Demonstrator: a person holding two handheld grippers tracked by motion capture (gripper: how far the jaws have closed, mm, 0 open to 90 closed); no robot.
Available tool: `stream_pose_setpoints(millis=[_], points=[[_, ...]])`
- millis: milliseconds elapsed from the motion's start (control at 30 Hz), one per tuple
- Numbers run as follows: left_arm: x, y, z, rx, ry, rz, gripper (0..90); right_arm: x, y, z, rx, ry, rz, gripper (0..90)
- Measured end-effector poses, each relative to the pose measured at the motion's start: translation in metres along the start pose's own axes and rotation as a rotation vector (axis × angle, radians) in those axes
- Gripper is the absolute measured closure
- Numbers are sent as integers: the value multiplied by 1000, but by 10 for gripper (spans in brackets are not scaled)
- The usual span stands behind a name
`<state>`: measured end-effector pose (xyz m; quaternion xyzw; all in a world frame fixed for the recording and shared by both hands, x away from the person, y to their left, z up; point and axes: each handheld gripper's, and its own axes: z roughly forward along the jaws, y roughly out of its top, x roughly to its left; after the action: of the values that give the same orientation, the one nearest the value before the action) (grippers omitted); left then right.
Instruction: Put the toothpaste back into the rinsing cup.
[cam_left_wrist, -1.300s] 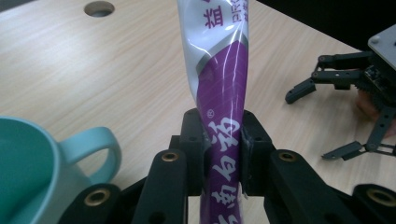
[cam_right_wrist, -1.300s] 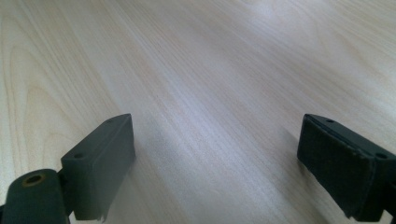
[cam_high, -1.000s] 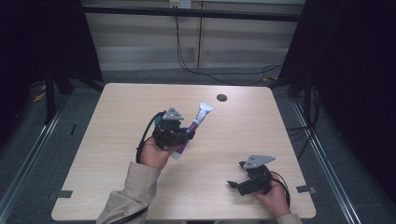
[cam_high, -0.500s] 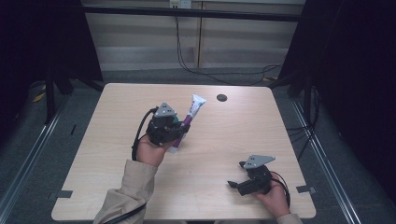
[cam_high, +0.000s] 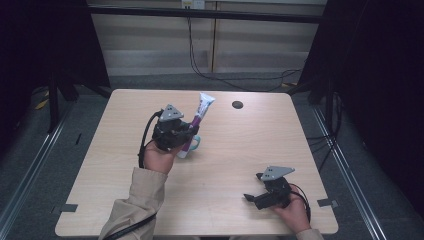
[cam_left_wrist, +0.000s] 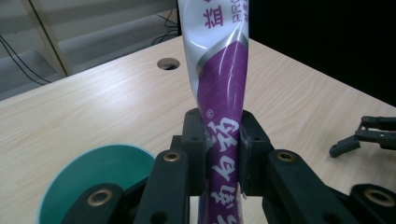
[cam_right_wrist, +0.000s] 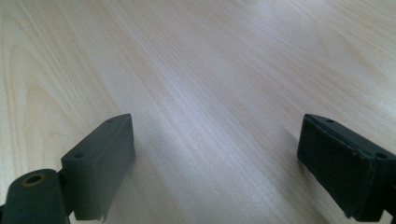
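High view: a pale wooden tabletop (cam_high: 225, 150) with a round cable hole (cam_high: 237, 104) near its far edge. The person's left hand (cam_high: 156, 155), in a beige sleeve (cam_high: 132, 210), holds the left hand-held gripper (cam_high: 187, 131) above the middle-left of the tabletop. Its jaws are clamped on a white and purple tube (cam_high: 197, 122) that slants up and away toward the far edge, its flat white end highest. The tube's lower end reaches down at a teal cup (cam_high: 194, 144) that stands on the tabletop just beside the gripper; whether the tube's tip is inside the cup cannot be told from here.

Left gripper view shows the two black jaws pressed against either side of the tube (cam_left_wrist: 223, 116), squeezing its purple printed part between the pads, with the white part rising out of the top of the picture. The cup (cam_left_wrist: 93, 177) opens at the lower left, its teal inside facing up, close against the jaws. The cable hole (cam_left_wrist: 168, 63) lies farther off.

The right hand-held gripper (cam_high: 252, 197) rests low near the tabletop's near right corner, held by the right hand (cam_high: 292, 210), well apart from the tube and cup. In the right gripper view its jaws stand wide apart over bare wood (cam_right_wrist: 210, 84), holding nothing.
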<state>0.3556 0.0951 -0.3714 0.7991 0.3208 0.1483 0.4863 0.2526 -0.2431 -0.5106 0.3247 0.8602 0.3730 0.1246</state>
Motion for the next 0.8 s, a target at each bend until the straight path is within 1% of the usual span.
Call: stream_pose_setpoints(millis=[67, 233, 467, 500, 533, 567, 667, 800], points=[[1, 1, 0, -12, 5, -4, 769, 0, 0, 0, 0, 0, 0, 103], [6, 2, 0, -19, 18, -11, 770, 0, 0, 0, 0, 0, 0, 103], [12, 4, -1, -44, 35, -26, 770, 0, 0, 0, 0, 0, 0, 102], [13, 4, -2, -39, 37, -22, 770, 0, 0, 0, 0, 0, 0, 103], [14, 5, -1, -50, 39, -33, 770, 0, 0, 0, 0, 0, 0, 103], [16, 5, -2, -46, 37, -27, 770, 0, 0, 0, 0, 0, 0, 103], [18, 6, -1, -57, 45, -38, 770, 0, 0, 0, 0, 0, 1, 102], [22, 8, -1, -68, 56, -43, 770, 0, 0, 0, 0, 0, 0, 103]])
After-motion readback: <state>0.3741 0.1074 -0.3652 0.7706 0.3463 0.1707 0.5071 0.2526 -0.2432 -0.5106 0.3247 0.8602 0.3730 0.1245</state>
